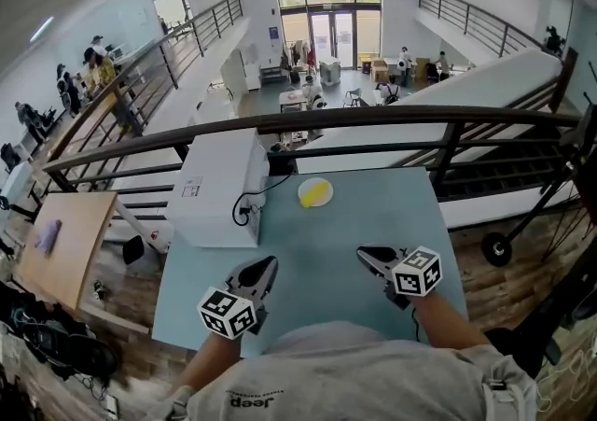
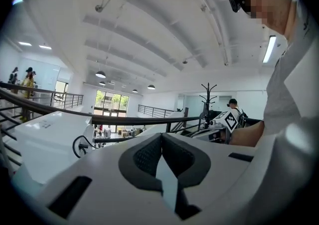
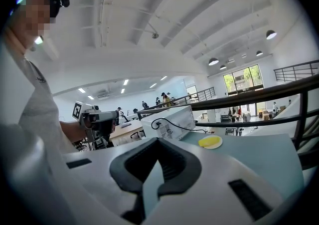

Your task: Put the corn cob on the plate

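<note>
At centre frame, the corn cob (image 1: 318,192) already lies on the plate (image 1: 301,191). Your left gripper (image 1: 270,264) and right gripper (image 1: 363,252) sit at lower frame, jaws closed and empty, apparently because nothing remains to carry.

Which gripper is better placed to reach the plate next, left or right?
Right, narrowly. The right gripper and left gripper sit similarly far from the plate, jaws shut, empty. Only the right gripper view shows the plate; the left faces the white box.
</note>
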